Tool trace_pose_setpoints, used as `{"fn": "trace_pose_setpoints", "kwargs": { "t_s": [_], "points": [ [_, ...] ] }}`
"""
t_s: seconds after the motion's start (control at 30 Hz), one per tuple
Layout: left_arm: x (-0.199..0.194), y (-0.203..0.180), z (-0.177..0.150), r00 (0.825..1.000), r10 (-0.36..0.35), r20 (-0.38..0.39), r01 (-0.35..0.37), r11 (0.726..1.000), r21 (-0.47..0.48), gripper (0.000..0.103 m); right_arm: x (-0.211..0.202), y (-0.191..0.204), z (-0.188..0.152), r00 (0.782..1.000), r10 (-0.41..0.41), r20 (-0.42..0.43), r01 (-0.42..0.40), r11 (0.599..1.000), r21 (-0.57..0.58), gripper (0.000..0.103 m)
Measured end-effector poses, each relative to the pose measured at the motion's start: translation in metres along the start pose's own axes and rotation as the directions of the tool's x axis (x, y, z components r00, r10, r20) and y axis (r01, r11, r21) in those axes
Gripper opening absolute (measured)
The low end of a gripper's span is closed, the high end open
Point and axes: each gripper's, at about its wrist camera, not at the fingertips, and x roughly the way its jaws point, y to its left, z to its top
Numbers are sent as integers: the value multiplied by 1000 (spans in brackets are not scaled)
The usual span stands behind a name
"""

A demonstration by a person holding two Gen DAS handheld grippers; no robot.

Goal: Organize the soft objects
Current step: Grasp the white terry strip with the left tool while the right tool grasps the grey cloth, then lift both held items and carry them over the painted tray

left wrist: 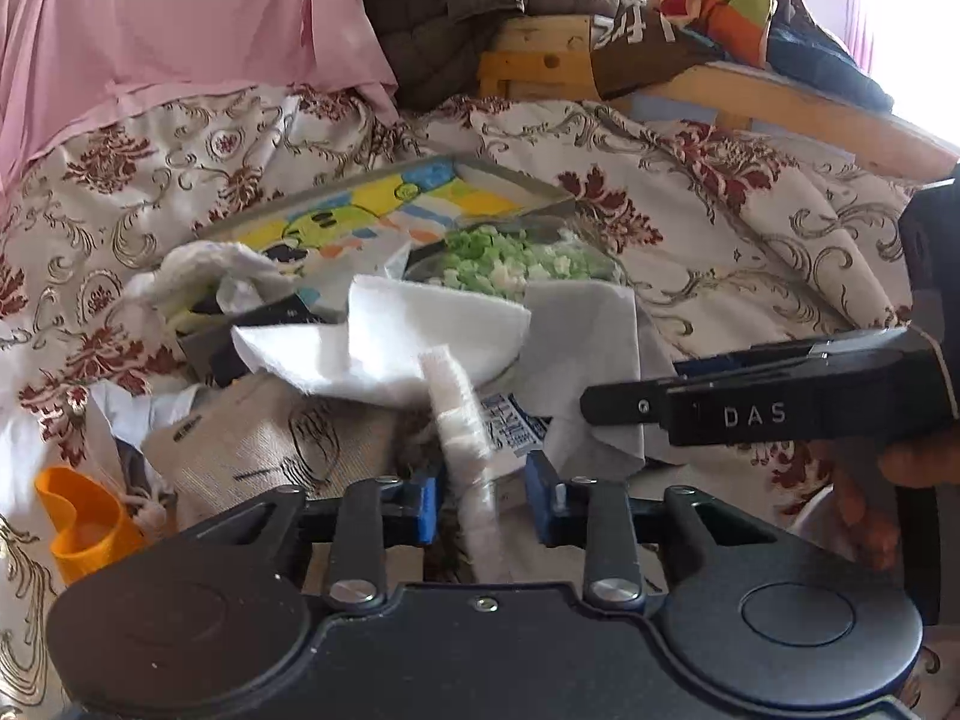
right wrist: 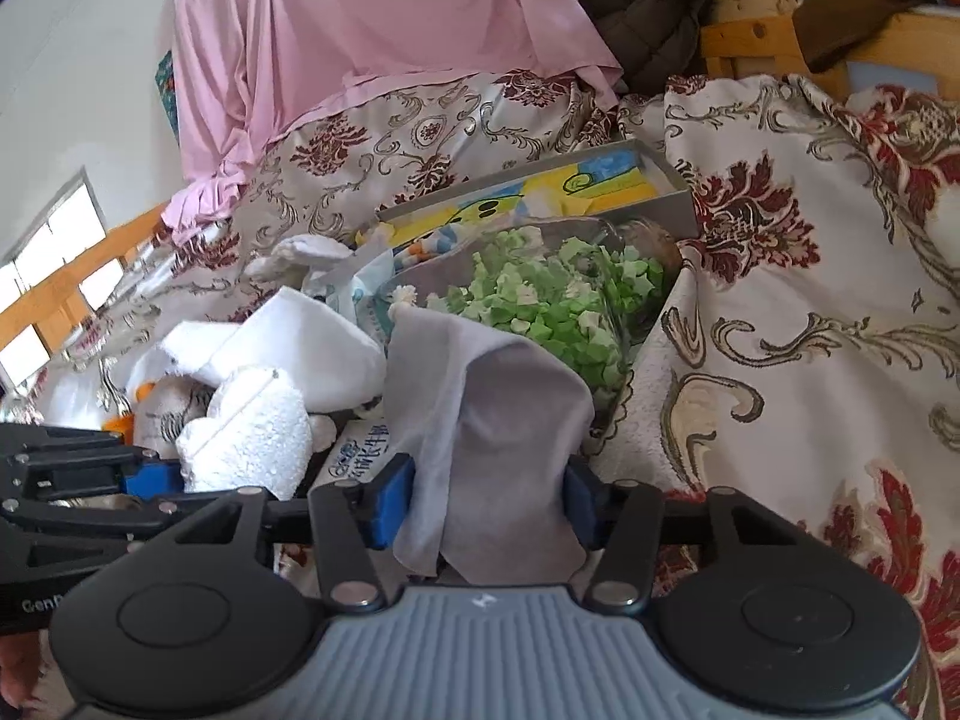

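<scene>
A white towel [left wrist: 390, 348] lies crumpled on the flowered bedspread [left wrist: 750, 228]. One folded edge of it rises between the blue pads of my left gripper [left wrist: 485, 504]. The right pad stands clear of the towel, so that gripper is open. In the right wrist view the same towel [right wrist: 252, 432] is beside the left gripper [right wrist: 150, 474]. A grey cloth [right wrist: 492, 396] hangs in a bunched fold between the pads of my right gripper [right wrist: 489, 507] and touches both. In the left wrist view the right gripper [left wrist: 591, 407] reaches in from the right onto the grey cloth [left wrist: 588, 336].
Behind the cloths sits a clear container of green and white pieces [right wrist: 540, 294] and a colourful flat box [left wrist: 360, 210]. An orange cup [left wrist: 84, 528] and a beige pouch [left wrist: 270, 438] lie at the left. A pink sheet [left wrist: 180, 18], dark jacket [left wrist: 444, 6] and wooden frame [left wrist: 780, 102] stand behind.
</scene>
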Motion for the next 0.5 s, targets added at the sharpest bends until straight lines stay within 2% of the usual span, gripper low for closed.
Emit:
{"fn": "trace_pose_setpoints", "kwargs": {
  "t_s": [0.2,0.33,0.43,0.5],
  "points": [
    [4,0,-1,999,17,-30,-17,1000,-19,14,-1,8,0,1000,-26,-4,26,999,-40,53],
    [4,-1,-3,999,12,-40,-13,1000,-26,12,-4,9,1,999,-41,-6,41,998,-54,48],
    [0,-4,-3,999,2,-32,-3,1000,-29,12,-8,10,1,998,-58,-11,57,997,-52,41],
    [-3,-8,-5,1000,-3,-23,2,999,-39,12,-11,9,1,998,-67,-10,67,997,-50,33]
  ]
}}
